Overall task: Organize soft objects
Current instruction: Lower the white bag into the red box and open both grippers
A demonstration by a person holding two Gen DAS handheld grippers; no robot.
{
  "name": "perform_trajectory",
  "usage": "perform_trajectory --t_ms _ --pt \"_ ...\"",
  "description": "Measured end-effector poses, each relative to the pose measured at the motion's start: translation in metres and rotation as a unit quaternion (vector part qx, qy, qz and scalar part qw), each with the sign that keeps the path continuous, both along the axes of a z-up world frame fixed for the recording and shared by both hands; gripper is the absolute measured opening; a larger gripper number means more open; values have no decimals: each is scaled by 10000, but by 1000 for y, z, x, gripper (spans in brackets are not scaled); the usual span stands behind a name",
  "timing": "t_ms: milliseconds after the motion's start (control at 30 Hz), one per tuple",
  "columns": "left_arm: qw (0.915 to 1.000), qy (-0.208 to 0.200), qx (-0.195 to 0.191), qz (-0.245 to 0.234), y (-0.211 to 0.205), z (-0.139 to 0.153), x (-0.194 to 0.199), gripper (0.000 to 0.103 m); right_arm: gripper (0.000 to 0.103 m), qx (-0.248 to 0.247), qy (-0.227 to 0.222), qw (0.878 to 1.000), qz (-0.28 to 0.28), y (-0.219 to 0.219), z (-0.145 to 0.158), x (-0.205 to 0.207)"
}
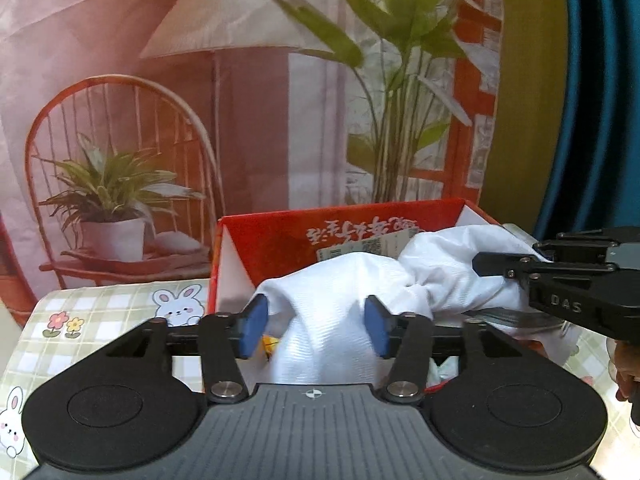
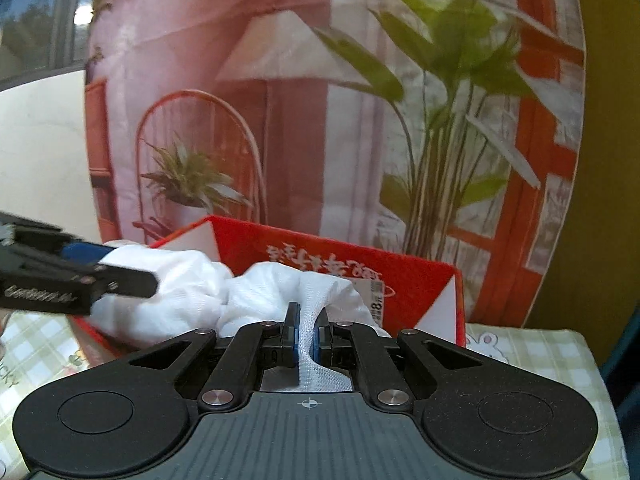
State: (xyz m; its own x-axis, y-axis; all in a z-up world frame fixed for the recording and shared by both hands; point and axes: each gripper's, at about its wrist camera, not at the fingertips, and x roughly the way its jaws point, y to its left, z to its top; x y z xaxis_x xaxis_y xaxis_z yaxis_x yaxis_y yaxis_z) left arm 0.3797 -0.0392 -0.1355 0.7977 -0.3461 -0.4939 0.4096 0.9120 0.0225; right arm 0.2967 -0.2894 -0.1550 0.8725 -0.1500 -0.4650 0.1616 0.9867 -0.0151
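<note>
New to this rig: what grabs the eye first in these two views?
The bunched white cloth heaped over the open red box, mid-frame in both views. The right hand-held gripper is shut on a fold of it, while the left hand-held gripper stands open with cloth between its blue pads. Behind hangs a printed backdrop with a lamp, chair and plants; underneath lies a bunny-print tablecloth.

"DAS" on the right tongs; "8" on the red box's label.

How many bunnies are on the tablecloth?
3. One bunny left of the red box, one at the near-left edge, one right of the box. Others may be hidden.
</note>
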Motion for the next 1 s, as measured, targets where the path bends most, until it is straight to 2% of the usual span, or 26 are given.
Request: perform_trajectory --t_ms 100,233,300,533,700,1000 --pt "10000 -25 -37 46 4 5 -3 68 7 35 184 9996 -231 -7 -5 11" --pt "9998 -131 -28 123 10 12 -10 71 13 80 302 9982 -510 -14 -10 14" --pt "9997 -154 -36 173 13 15 -15 75 22 61 192 9981 -587 -13 -8 7" --pt "9993 -109 -189 310 24 20 -37 76 26 12 -227 9982 -556 -5 10 -28" --pt "9988 -28 -316 386 35 17 -58 77 37 -197 -430 9975 -527 13 17 -60" --pt "9989 121 -261 383 44 0 -78 77 40 -245 -659 9952 -674 32 6 -109"
